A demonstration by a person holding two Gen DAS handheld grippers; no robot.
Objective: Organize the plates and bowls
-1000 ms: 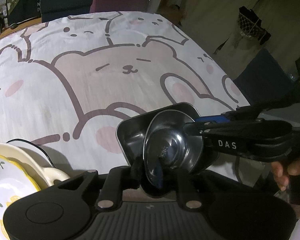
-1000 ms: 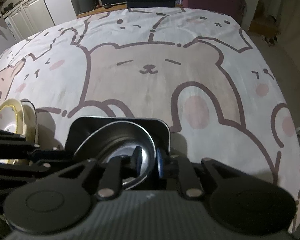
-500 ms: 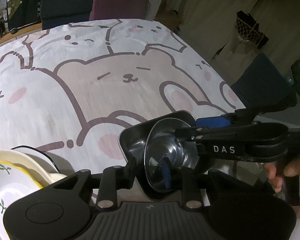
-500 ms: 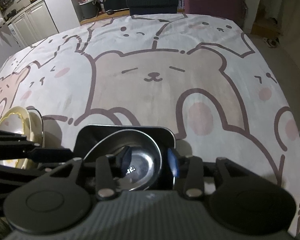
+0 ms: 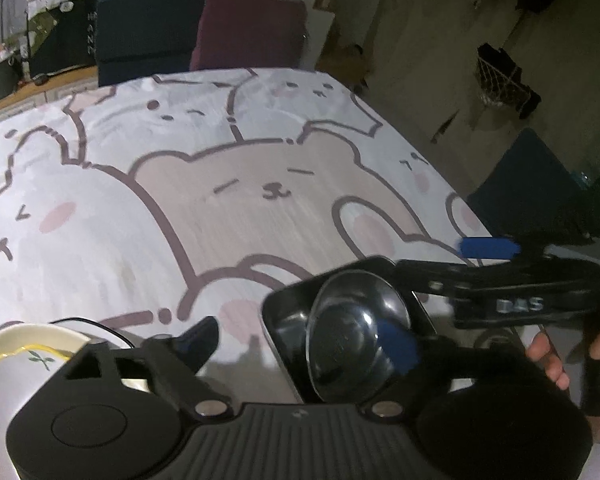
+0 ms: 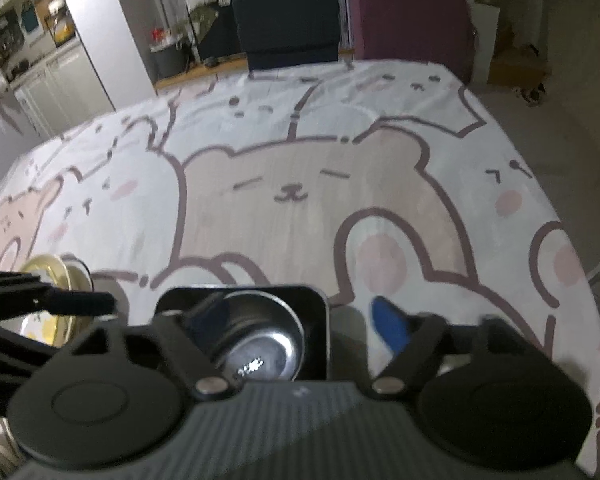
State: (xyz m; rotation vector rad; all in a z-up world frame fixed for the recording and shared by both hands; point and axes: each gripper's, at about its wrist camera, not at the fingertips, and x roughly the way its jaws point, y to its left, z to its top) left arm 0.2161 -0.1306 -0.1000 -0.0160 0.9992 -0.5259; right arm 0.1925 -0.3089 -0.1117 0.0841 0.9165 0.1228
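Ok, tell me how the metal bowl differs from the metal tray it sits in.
1. Shape: the metal bowl is round with curved walls; the metal tray is rectangular with rounded corners.
2. Size: the tray is wider, its walls framing the bowl.
3. Support: the bowl rests inside the tray; the tray rests on the bear-print cloth.

Both are shiny dark metal, and neither is gripped.

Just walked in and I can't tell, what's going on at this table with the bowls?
A person holds a gripper in each hand over a round metal bowl sitting in a dark square tray on the bear-print tablecloth. The jaws of the left gripper and the right gripper are opening, letting go of the bowl. Cream plates are stacked to the tray's left.
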